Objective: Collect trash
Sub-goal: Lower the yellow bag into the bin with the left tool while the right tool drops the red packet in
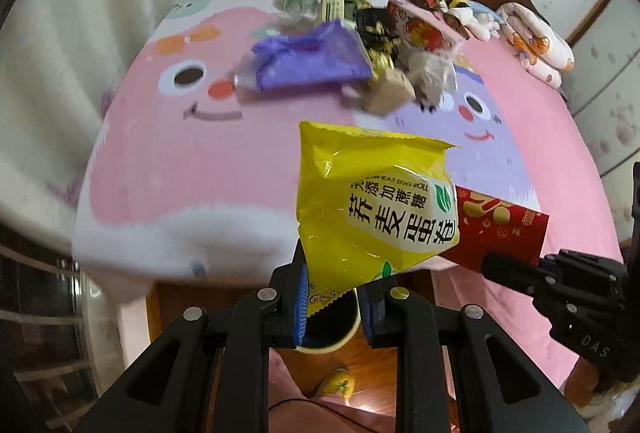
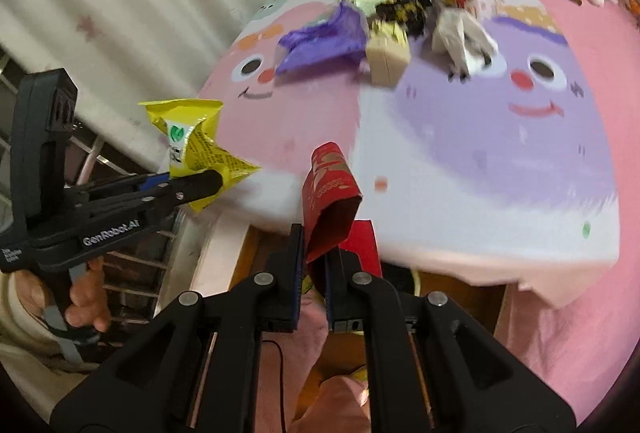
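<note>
Left tool (image 1: 334, 307) grips yellow wrapper (image 1: 372, 209); right tool (image 2: 313, 287) grips red envelope (image 2: 330, 201); trash heap (image 1: 360, 41) on pink bedspread (image 1: 208, 169).

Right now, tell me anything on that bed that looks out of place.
A heap of trash sits mid-bed on the cartoon bedspread: a crumpled purple wrapper, a tipped tan box, and crushed white paper. The yellow egg-roll bag and red envelope are already gripped.

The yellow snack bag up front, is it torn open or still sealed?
Open. The yellow snack bag, held in the left gripper, has a ragged, gaping top edge.
</note>
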### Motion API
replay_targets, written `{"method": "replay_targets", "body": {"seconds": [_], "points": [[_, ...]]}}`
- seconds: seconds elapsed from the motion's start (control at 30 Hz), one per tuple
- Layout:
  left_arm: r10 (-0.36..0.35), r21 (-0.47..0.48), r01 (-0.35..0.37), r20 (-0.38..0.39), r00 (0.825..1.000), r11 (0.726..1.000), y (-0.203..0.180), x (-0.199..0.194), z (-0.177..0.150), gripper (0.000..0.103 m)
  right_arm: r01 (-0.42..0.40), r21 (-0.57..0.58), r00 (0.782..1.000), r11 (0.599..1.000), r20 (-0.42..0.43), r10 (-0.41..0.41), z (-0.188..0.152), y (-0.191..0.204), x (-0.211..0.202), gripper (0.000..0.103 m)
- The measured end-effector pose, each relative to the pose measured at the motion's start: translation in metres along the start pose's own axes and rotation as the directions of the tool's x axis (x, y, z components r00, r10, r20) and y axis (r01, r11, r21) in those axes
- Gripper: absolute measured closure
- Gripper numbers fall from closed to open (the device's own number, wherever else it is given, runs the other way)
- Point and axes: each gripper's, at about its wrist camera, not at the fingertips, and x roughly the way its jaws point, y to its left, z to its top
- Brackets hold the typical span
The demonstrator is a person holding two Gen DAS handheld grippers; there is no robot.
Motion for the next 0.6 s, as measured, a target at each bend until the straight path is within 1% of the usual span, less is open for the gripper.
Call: {"method": "replay_targets", "body": {"seconds": [0.07,0.1,0.17,0.27,0.33,0.43,0.47,0.6], "points": [[0.009,-0.007,-0.009,-0.017,1.000,1.000,-0.005,0.008,-0.020,0.083,-0.007,0.010,1.000,1.000,-0.014,0.007,-0.023,-0.004,-0.001,0.097],[0.013,-0.008,-0.014,-0.037,0.999,1.000,-0.011,0.012,-0.033,0.083,-0.009,0.017,1.000,1.000,-0.025,0.009,-0.035,-0.007,0.000,0.097],[0.030,0.010,-0.029,-0.077,0.997,1.000,-0.019,0.021,-0.054,0.083,-0.022,0.040,0.999,0.999,-0.048,0.024,-0.056,-0.012,0.004,0.097],[0.062,0.037,-0.058,-0.112,0.992,0.998,-0.028,0.032,-0.081,0.083,-0.027,0.081,0.996,0.996,-0.078,0.033,-0.085,-0.020,0.016,0.097],[0.088,0.055,-0.081,-0.137,0.987,0.995,-0.033,0.043,-0.100,0.083,-0.011,0.116,0.995,0.993,-0.102,0.023,-0.101,-0.028,0.031,0.097],[0.106,0.068,-0.095,-0.175,0.979,0.993,-0.034,0.064,-0.121,0.083,0.005,0.167,0.993,0.986,-0.119,0.015,-0.117,-0.040,0.055,0.097],[0.105,0.069,-0.094,-0.184,0.977,0.993,-0.030,0.073,-0.122,0.083,0.019,0.178,0.992,0.984,-0.125,0.004,-0.124,-0.045,0.064,0.097],[0.120,0.082,-0.104,-0.222,0.968,0.991,-0.024,0.116,-0.141,0.083,0.065,0.250,0.985,0.966,-0.170,-0.023,-0.154,-0.069,0.112,0.097]]}}
